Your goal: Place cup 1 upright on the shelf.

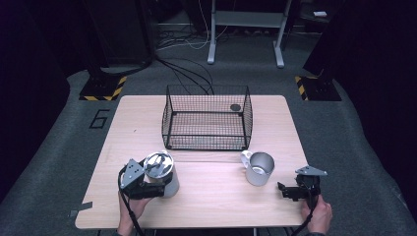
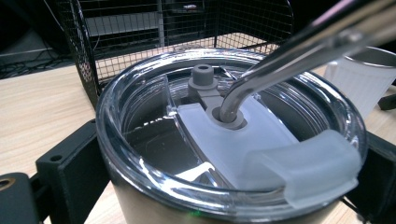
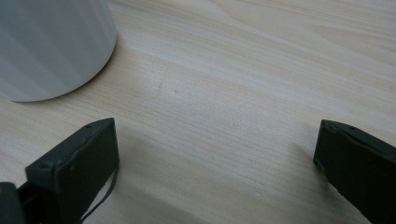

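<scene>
My left gripper [image 1: 147, 189] has its black jaws clamped on either side of a steel tumbler with a clear plastic lid and a bent metal straw [image 2: 224, 140], which stands upright between them on the pale wooden worktop [image 1: 211, 196]. My right gripper [image 1: 290, 191] rests low on the worktop, jaws spread wide with bare wood between them. A white metal mug with a handle [image 1: 258, 168] stands just ahead of those jaws, not touching. Beyond both sits a black wire basket [image 1: 206, 118].
</scene>
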